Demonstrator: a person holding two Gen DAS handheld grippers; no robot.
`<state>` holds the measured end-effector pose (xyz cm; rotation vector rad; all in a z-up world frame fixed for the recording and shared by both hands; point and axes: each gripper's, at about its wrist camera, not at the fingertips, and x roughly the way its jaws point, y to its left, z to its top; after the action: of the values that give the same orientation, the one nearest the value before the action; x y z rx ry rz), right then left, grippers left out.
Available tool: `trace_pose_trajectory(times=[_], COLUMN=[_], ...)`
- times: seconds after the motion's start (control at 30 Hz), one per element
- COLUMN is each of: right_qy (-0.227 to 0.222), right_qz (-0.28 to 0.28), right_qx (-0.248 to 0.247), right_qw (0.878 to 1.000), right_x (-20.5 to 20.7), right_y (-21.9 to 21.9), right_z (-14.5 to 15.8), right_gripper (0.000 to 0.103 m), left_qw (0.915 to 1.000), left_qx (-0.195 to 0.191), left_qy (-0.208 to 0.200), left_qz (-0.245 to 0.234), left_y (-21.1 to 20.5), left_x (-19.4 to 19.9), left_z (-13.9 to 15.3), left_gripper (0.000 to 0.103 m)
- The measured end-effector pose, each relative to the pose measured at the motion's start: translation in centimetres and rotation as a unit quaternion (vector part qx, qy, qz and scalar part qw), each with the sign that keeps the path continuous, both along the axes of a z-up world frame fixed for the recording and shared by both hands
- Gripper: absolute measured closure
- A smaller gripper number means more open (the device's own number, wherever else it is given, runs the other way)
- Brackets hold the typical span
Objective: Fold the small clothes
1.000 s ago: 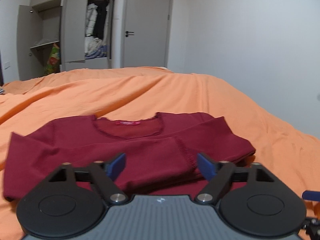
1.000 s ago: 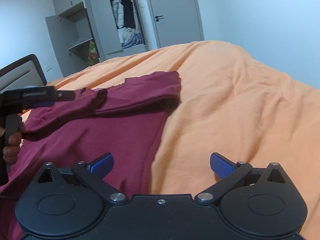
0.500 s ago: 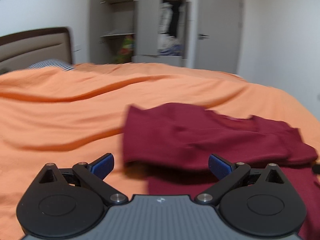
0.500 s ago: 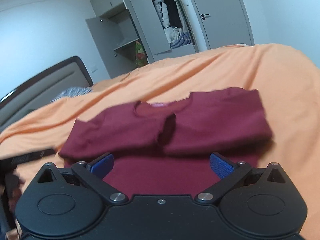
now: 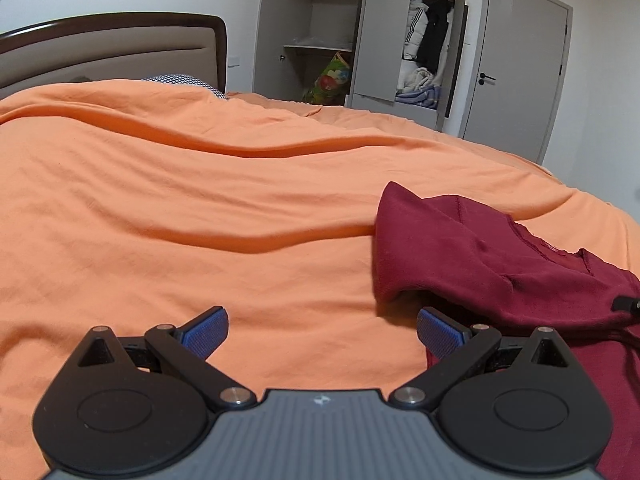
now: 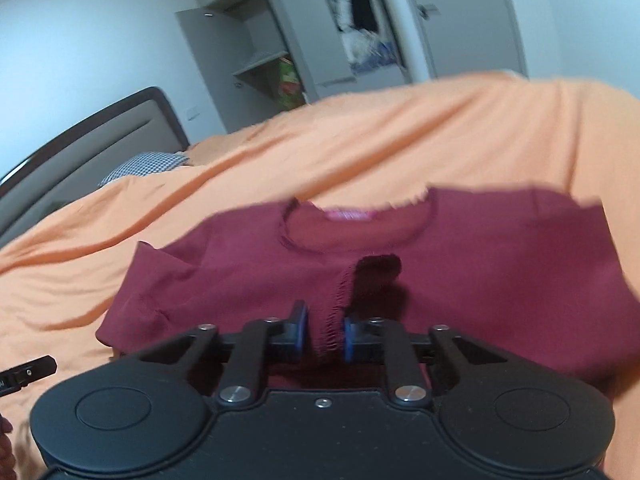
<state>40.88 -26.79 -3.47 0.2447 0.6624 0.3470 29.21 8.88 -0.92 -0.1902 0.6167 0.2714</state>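
Right tool [image 6: 324,334] is closed narrow on a sleeve cuff [image 6: 334,312] of the maroon sweater [image 6: 460,272], which lies on the orange bed cover [image 5: 200,200]. Left tool [image 5: 322,330] gapes wide over bare cover, left of the sweater.

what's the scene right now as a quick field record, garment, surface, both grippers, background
garment: dark red sweater, both sleeves folded across the front
surface: orange bedspread
right gripper: shut on a sleeve cuff
left gripper: open, empty, over the bedspread beside the sweater's edge
background: headboard, open wardrobe, closed door
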Motion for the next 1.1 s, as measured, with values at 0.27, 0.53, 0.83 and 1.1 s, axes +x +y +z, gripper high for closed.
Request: trace_pose_trajectory(times=[0.27, 0.53, 0.83, 1.1], right_qy=[-0.112, -0.050, -0.005, -0.056], right_qz=[-0.032, -0.070, -0.102, -0.101], right_qx=[-0.038, -0.063, -0.018, -0.037], right_qw=[0.992, 0.994, 0.995, 0.993], right_x=[-0.9, -0.8, -2.8, -4.9], right_y=[-2.0, -4.4, -6.3, -5.8], right_z=[4.9, 0.7, -2.9, -1.9], right_gripper=[0.089, 0.089, 0.051, 0.005], left_qw=[0.9999, 0.9993, 0.9943, 0.9916], left_qx=[-0.006, -0.009, 0.000, -0.052], left_qy=[-0.005, 0.000, -0.025, -0.010], left_qz=[-0.011, -0.035, -0.104, -0.118], left_y=[-0.7, -1.6, -1.2, 0.8], left_x=[0.3, 1.6, 7.0, 14.1], left_z=[0.2, 0.1, 0.7, -0.4], left_gripper=[0.000, 0.000, 0.001, 0.002])
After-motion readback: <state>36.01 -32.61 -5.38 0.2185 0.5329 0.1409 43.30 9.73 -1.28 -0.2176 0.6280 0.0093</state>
